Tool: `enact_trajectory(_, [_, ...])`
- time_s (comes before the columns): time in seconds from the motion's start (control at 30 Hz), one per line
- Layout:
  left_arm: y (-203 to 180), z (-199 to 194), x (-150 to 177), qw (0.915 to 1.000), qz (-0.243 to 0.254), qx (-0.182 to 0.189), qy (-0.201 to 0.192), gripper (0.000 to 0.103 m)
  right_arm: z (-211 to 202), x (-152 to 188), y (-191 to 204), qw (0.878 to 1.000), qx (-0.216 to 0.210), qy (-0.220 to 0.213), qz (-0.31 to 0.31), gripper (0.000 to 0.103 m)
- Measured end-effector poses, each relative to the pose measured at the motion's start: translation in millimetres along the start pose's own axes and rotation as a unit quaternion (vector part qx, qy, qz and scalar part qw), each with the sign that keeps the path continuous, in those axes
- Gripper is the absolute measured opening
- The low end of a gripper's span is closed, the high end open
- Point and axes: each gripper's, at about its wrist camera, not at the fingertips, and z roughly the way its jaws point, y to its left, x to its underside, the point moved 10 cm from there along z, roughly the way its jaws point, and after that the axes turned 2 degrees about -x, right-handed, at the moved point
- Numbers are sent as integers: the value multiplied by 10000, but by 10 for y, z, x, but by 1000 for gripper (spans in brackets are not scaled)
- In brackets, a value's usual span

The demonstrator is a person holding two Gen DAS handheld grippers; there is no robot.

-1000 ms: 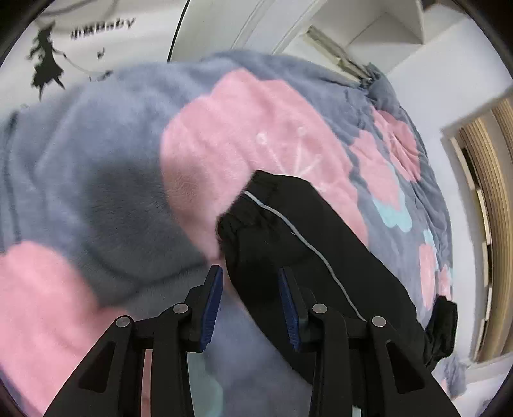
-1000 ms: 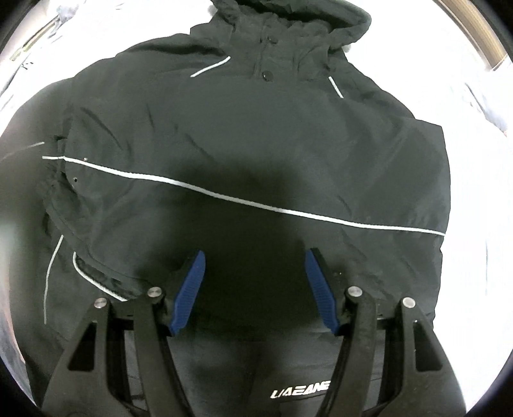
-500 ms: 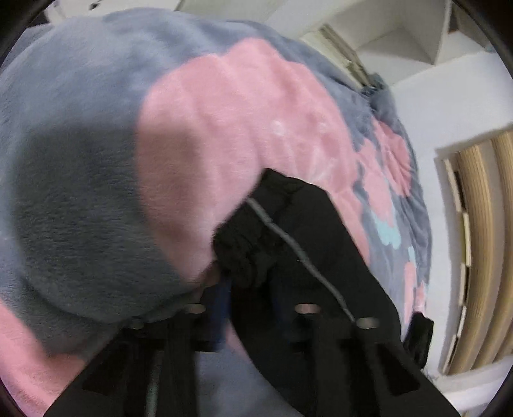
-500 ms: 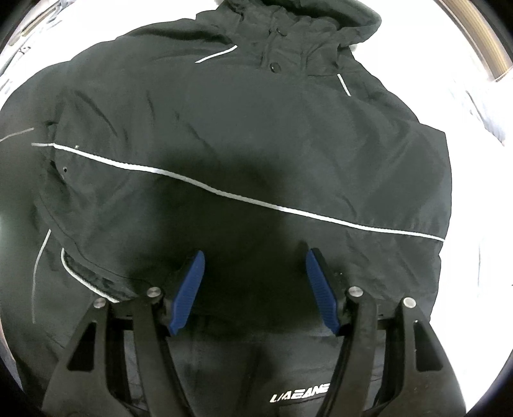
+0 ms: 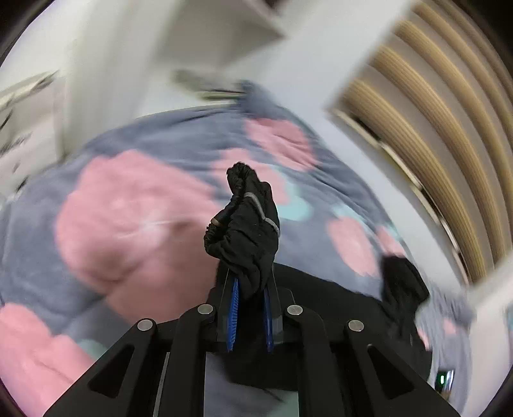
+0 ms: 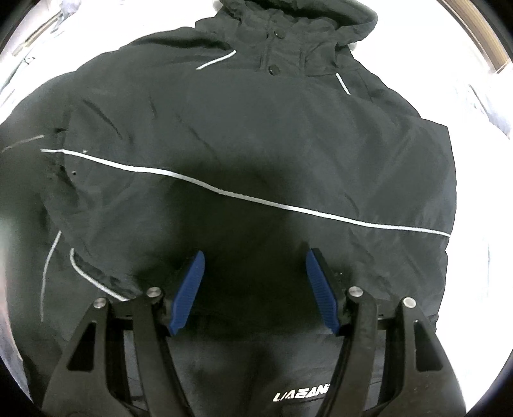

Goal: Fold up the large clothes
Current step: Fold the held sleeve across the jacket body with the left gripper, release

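The left gripper [image 5: 250,316] has its blue pads [image 5: 233,312] pinched close together on the bunched cuff [image 5: 243,221] of the black jacket's sleeve, and the cuff stands up out of the fingers in a crumpled knot with a thin grey piping line across it. The gripper points forward and slightly upward, over a grey blanket [image 5: 166,144] with pink and pale blue patches that lies beyond it; the rest of the sleeve trails down and away to the right, under the gripper. This view is smeared, with slatted wood panelling [image 5: 426,128] on the far right.

The right gripper [image 6: 255,290] hangs over the lower front of the jacket [image 6: 256,134], tilted downward, its blue fingers [image 6: 189,290] spread wide and holding nothing. The jacket lies flat, front up, hood [image 6: 298,16] at the far end, a pale stripe [image 6: 243,197] running across the chest from left to right, and white lettering [image 6: 301,393] near the hem
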Motion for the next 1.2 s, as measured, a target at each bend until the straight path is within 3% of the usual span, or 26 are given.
enact_trajectory(0.13, [-991,27,273,9942,1048,178,138,13,-136,27,-78,9998,-69,-175,39,64])
enact_trajectory(0.2, [-1430,89,458,9916,1198,429,238,13,-209,43,-137,9996,-108,-254,77,63])
enact_trajectory(0.23, [-1772,147,640,9879,1352,666,374,13,-239,56,-173,9995,-136,-283,99,63])
enact_trajectory(0.33, [-2490,307,1094,9729,2086,839,536,13,-331,95,-332,9991,-133,-352,188,63])
enact_trajectory(0.53, [-3423,579,1887,9465,2589,1479,1235,13,-466,148,-729,9975,-86,-453,534,64])
enact_trajectory(0.6, [-3632,674,2202,9341,2800,1610,1522,13,-448,173,-797,9969,-127,-424,643,64])
enact_trajectory(0.7, [-3761,886,2685,9186,3081,1496,1972,14,-352,202,-872,9963,-181,-339,769,64])
enact_trajectory(0.77, [-3781,1047,2971,9119,3127,1377,2272,15,-279,210,-906,9953,-294,-261,885,64])
enact_trajectory(0.83, [-3775,1196,3106,9123,3033,1266,2445,15,-225,231,-944,9944,-358,-203,975,64])
enact_trajectory(0.9, [-3749,1352,3287,9074,2871,1254,2803,18,-189,229,-974,9936,-417,-132,1044,64])
enact_trajectory(1.0, [-3737,1394,3366,8979,2695,1367,3202,27,-204,186,-1013,9922,-539,-144,1118,64])
enact_trajectory(1.1, [-3801,1203,3269,8926,2228,1919,3418,40,-265,101,-1039,9884,-793,-213,1280,64])
enact_trajectory(1.2, [-3838,935,3115,8846,1799,2424,3556,41,-382,-18,-985,9811,-1233,-337,1451,64])
